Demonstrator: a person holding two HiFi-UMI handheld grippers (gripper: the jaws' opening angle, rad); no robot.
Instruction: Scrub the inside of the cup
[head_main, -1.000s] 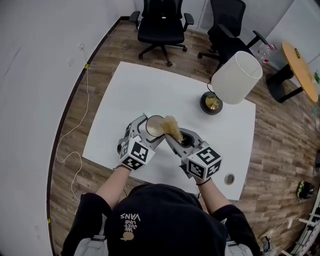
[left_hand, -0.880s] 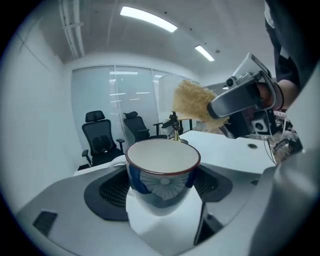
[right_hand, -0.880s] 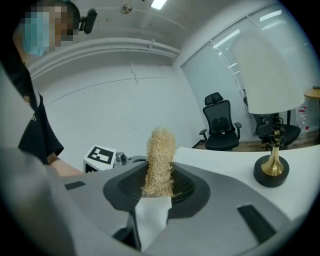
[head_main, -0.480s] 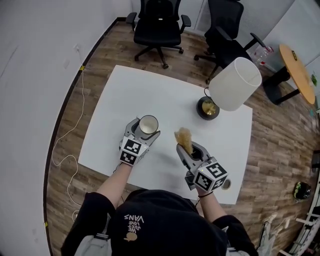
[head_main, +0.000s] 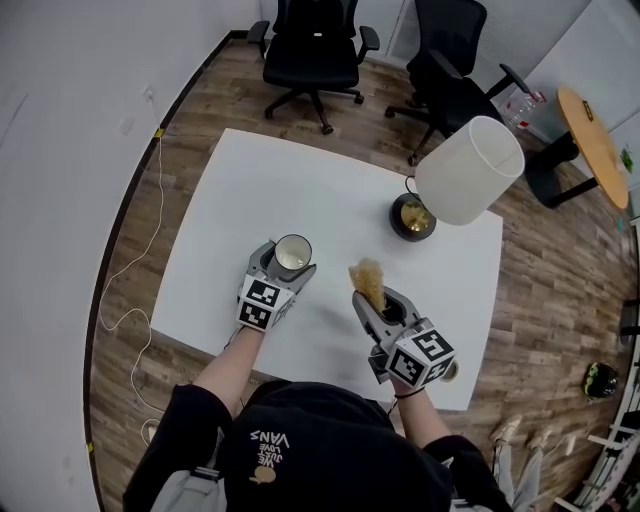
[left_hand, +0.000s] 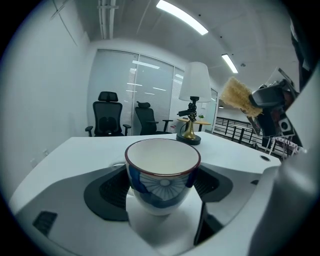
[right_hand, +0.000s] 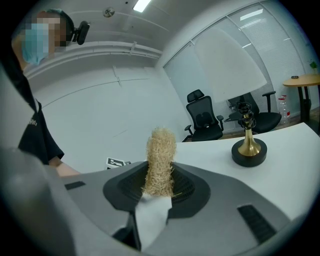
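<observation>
A white table (head_main: 270, 190) fills the middle of the head view, standing on a wood-plank floor. Past its far edge are two black office chairs (head_main: 312, 45) (head_main: 455, 70), and off to the far right a small round wooden table (head_main: 597, 145). Near the table's far right corner stands a lamp with a big white shade (head_main: 470, 170) leaning out over a dark round base (head_main: 412, 216) with a brass stem. A thin pale cable (head_main: 140, 260) snakes over the floor beside the table's left edge.

The person leans over the table's near edge with a gripper in each hand. The left gripper (head_main: 287, 264) is near that edge, left of the middle, and its jaws are clamped on the cup (left_hand: 162, 175), one dark pad against each side. The cup stays upright with its mouth open upward. It is white inside, with a dark red rim and a blue fan pattern on the outside. Whether its foot rests on the tabletop cannot be told.

The right gripper (head_main: 378, 298) is near the same edge, right of the middle. Its jaws are closed on the lower end of a scrubber (right_hand: 160, 160), a straw-coloured bundle of coarse fibres that sticks up past the jaw tips. The scrubber is apart from the cup, off to its right and outside it.
</observation>
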